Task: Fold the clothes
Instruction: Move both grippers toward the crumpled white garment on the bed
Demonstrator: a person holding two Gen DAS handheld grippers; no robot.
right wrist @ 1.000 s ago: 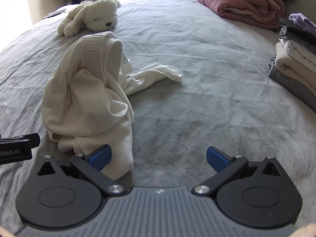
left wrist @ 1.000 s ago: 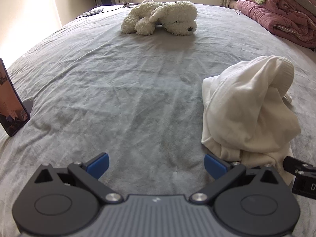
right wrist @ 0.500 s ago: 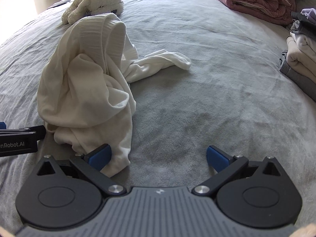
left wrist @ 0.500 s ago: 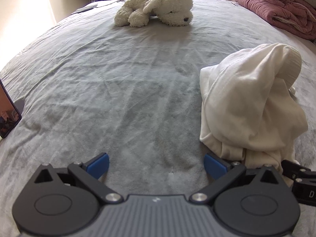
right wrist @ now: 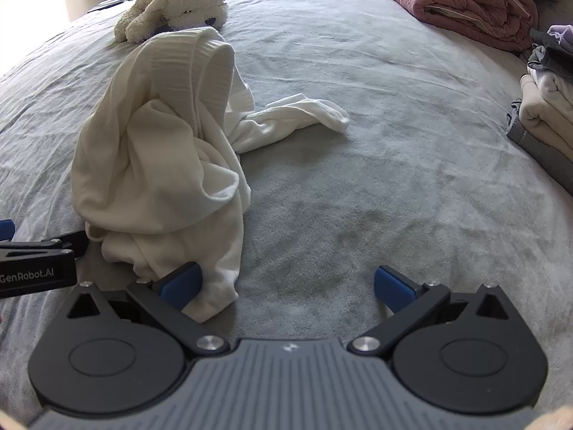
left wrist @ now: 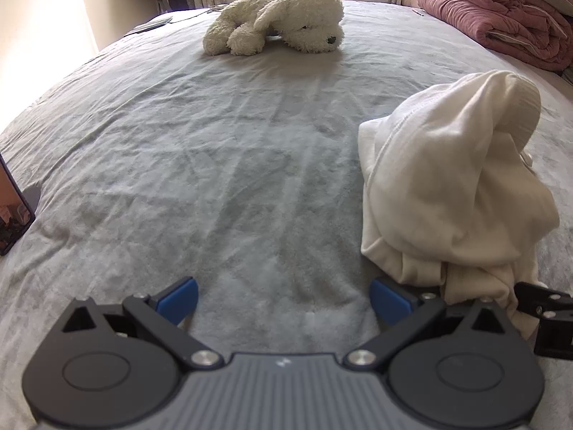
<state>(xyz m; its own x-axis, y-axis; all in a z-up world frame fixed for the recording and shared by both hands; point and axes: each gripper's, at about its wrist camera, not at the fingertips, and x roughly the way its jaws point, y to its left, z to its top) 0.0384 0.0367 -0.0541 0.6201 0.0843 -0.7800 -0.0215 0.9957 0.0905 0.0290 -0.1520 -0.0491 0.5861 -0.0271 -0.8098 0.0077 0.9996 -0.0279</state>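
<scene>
Your left gripper: jaws wide, empty | your right gripper: jaws wide, empty | white garment: crumpled heap on grey bedspread, at 1 o'clock from left, 11 o'clock from right | you flank its near hem, likely to pinch both corners.

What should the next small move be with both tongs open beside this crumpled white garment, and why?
Probably close the right tongs on the near hem of the white garment. It sits bunched in a heap on the grey bed, unspread, and the hem already lies against the right tongs' left pad. The left tongs are open over bare sheet.
</scene>
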